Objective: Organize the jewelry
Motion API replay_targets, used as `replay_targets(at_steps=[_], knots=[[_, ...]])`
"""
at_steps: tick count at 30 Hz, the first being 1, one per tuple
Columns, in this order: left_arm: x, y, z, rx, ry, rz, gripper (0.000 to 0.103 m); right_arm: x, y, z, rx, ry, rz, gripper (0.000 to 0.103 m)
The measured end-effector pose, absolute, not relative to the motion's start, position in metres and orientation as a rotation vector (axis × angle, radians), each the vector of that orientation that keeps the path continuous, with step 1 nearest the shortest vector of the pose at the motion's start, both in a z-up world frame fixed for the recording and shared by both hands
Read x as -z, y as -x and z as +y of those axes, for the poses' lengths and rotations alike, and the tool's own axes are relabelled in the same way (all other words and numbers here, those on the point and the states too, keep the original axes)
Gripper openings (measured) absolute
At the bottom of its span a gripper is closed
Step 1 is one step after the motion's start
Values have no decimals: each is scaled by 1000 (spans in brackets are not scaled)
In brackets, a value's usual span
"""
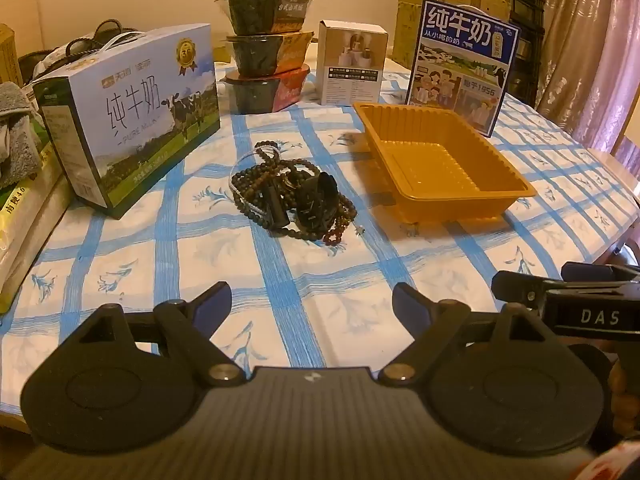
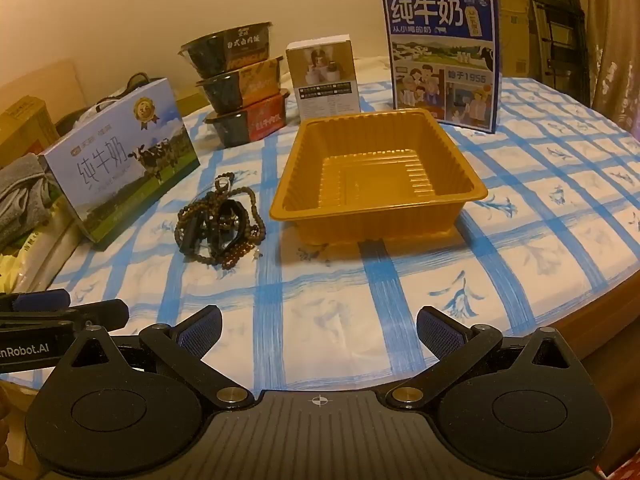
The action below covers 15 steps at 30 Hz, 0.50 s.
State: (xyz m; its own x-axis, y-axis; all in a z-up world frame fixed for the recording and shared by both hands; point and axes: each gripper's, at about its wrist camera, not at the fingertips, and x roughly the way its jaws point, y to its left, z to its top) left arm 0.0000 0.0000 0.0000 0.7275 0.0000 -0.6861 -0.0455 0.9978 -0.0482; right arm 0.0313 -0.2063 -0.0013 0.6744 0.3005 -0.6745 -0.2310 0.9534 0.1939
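A tangled pile of dark bead bracelets with a black watch [image 1: 294,196] lies on the blue-checked tablecloth; it also shows in the right wrist view [image 2: 220,224]. An empty orange plastic tray [image 1: 440,160] sits to its right, also seen in the right wrist view [image 2: 376,176]. My left gripper [image 1: 312,304] is open and empty, well short of the pile. My right gripper [image 2: 320,330] is open and empty near the table's front edge, short of the tray. Each gripper shows at the edge of the other's view.
A milk carton box [image 1: 128,120] stands left of the pile. Three stacked black food bowls [image 1: 266,52], a small white box [image 1: 352,62] and an upright blue milk box [image 1: 462,64] line the back. The table edge [image 2: 600,308] curves at right.
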Motion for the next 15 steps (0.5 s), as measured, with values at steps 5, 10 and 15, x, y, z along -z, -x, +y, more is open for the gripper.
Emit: replay_targets(at_steps=[5, 10, 15], knots=[[0, 0, 0, -23, 66, 755, 86, 1, -31, -206, -300, -99, 774, 103], [0, 0, 0, -25, 65, 755, 86, 0, -31, -206, -300, -99, 772, 103], [0, 0, 0, -23, 65, 754, 86, 0, -31, -206, -300, -99, 771, 103]])
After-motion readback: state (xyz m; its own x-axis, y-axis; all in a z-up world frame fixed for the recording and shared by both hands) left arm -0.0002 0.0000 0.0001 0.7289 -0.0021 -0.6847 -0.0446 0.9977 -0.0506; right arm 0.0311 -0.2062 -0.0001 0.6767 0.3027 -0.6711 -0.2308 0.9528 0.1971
